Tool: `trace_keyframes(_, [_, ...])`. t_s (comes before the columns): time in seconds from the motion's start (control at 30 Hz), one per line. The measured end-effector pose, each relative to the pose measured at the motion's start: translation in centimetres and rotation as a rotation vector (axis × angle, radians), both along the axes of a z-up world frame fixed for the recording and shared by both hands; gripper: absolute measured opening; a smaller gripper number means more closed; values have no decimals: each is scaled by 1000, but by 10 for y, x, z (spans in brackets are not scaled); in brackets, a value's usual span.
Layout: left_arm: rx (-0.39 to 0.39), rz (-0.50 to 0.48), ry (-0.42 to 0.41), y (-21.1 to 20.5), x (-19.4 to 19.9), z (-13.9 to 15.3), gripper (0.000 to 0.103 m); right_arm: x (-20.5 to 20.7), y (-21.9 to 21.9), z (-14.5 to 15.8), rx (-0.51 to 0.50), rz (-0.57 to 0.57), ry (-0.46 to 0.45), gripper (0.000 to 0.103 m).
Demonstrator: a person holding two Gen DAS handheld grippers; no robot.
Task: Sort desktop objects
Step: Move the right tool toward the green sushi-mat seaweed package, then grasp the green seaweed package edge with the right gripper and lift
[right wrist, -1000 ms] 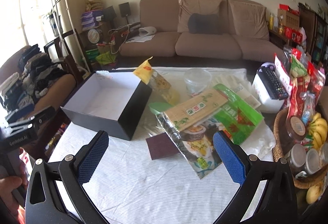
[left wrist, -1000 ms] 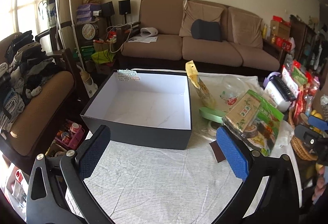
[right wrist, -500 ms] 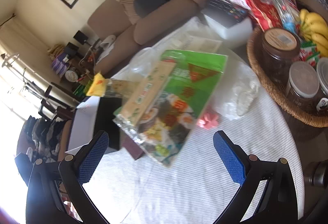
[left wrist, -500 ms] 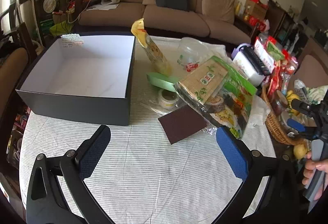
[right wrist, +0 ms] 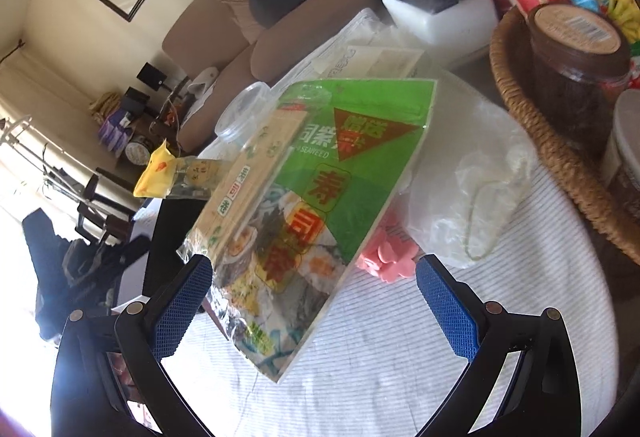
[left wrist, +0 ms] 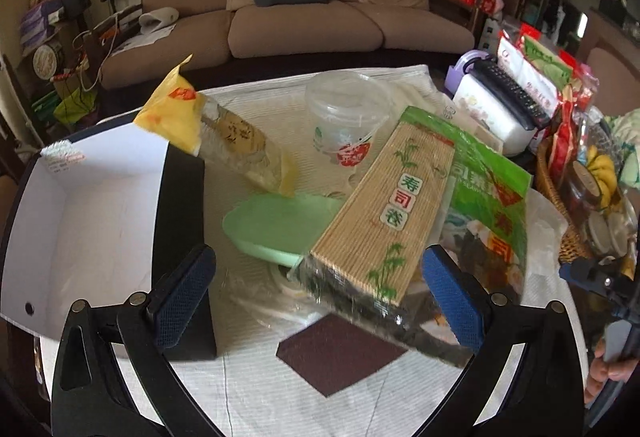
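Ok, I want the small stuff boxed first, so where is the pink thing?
The pink thing shows only in the right wrist view, on the striped cloth between the seaweed packet and the crumpled clear bag, partly tucked under the packet's edge.

Bare striped tablecloth [right wrist: 400, 357] lies open between the right gripper's [right wrist: 312, 309] spread fingers; ahead, the seaweed packet [right wrist: 320, 197] and pink clips [right wrist: 386, 263] block passage.

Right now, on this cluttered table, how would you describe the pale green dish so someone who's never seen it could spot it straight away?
Start at the big open box, dark outside and white inside, at the table's left. Just right of it lies the sushi seaweed pack with its bamboo mat. The pale green dish sits between them, its right edge tucked under the mat; it is the only plain, matte, mint-coloured thing among printed wrappers and clear plastic.
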State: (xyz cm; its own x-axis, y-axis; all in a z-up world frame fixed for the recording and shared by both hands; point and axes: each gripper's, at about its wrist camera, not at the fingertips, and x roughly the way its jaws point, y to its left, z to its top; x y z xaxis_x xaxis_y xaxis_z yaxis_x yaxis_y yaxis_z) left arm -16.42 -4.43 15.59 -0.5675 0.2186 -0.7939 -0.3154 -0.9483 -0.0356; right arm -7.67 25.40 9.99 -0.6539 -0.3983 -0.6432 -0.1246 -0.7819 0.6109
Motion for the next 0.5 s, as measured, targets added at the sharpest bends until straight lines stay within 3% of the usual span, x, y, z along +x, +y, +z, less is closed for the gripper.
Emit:
trace_keyframes(0.23, [-77, -109, -57, 32, -47, -26, 103, -16, 1, -29, -95, 8, -35, 103])
trace_keyframes(0.37, [-121, -149, -92, 50, -61, -44, 103, -22, 4, -43, -180, 9, -50, 85])
trace_keyframes(0.5, [-151, -189, -106, 61, -71, -56, 103, -24, 4, -45, -159, 12, -60, 69])
